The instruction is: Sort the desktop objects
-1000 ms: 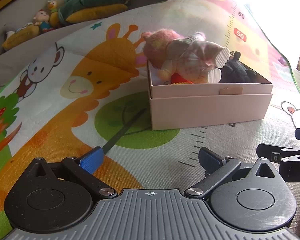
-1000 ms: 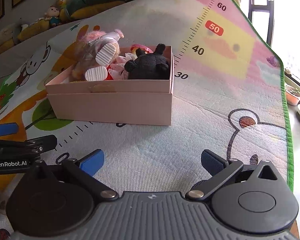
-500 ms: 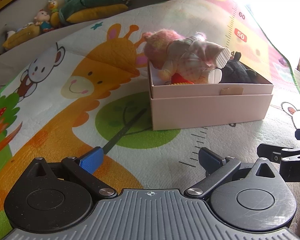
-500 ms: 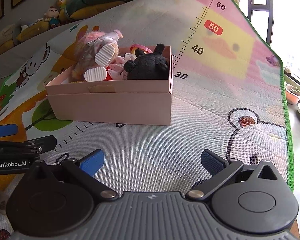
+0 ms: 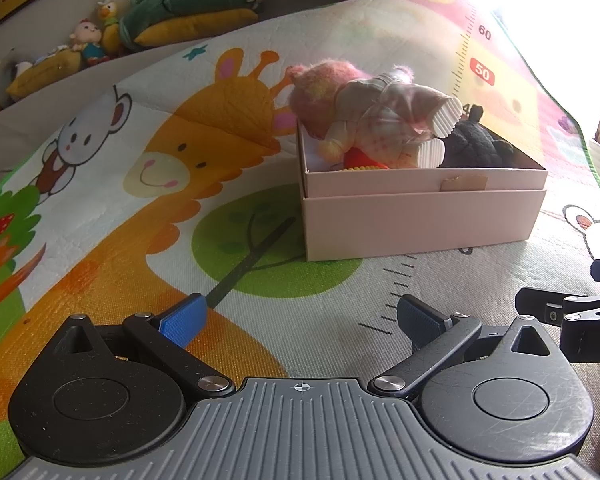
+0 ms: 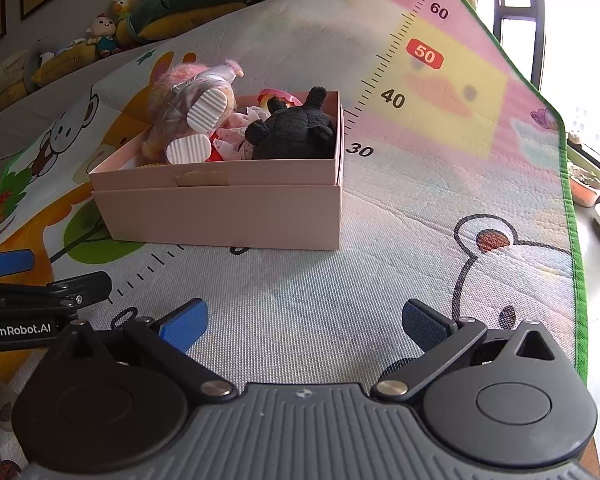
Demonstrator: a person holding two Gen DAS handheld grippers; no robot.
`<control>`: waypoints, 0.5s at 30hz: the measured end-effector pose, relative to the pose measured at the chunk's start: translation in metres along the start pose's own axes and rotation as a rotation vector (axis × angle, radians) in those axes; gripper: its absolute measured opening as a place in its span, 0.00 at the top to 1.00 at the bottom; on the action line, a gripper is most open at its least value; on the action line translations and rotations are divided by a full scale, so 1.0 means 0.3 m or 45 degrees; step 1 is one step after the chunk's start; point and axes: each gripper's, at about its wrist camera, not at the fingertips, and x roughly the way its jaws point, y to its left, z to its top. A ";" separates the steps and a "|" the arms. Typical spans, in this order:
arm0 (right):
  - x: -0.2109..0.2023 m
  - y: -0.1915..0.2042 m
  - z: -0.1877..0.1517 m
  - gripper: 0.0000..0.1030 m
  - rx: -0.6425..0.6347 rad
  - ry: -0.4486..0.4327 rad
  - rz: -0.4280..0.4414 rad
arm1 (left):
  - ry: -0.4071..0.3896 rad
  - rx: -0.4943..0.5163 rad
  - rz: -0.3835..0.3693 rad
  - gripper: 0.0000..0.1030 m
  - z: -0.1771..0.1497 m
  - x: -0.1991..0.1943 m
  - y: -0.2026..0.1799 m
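L gripper [image 5: 300, 320]: tongs spread wide, nothing between the blue pads, held low over the play mat [image 5: 148, 240]. R gripper [image 6: 304, 320]: same, spread and empty, just beside the L one; each shows at the edge of the other's view.

Pink box [image 5: 420, 220] sits on the mat ahead of both, well apart from the fingertips, w/ bare mat between. Near wall faces the grippers; torn tape patch on its upper rim. Box is full: doll w/ pink hair [image 5: 364, 112] lies at the L end, head and white-soled feet sticking above the rim; black plush [image 6: 296, 132] at the R end, ears above rim; small pink and red items between, partly hidden.

Open mat L of box and R of box as far as the green border [image 6: 576, 240]. Beyond that border: hard floor, plant pots [image 6: 588, 184]. Far edge: row of stuffed toys [image 5: 140, 28] along the wall.
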 end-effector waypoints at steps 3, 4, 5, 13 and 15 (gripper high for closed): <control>0.001 -0.001 0.001 0.00 0.002 0.002 0.001 | 0.002 -0.002 -0.002 0.00 0.001 0.001 0.001; 0.001 -0.002 0.001 0.00 0.002 0.002 0.002 | 0.001 -0.002 -0.002 0.00 0.001 0.001 0.001; 0.001 -0.002 0.000 0.00 0.003 0.003 0.002 | 0.000 -0.002 -0.002 0.00 0.001 0.000 0.001; 0.001 -0.001 0.000 0.00 0.007 0.002 0.001 | -0.016 0.005 0.000 0.00 0.001 -0.005 -0.003; 0.001 0.000 0.001 0.00 0.008 0.001 0.000 | -0.019 0.008 0.002 0.00 0.001 -0.007 -0.004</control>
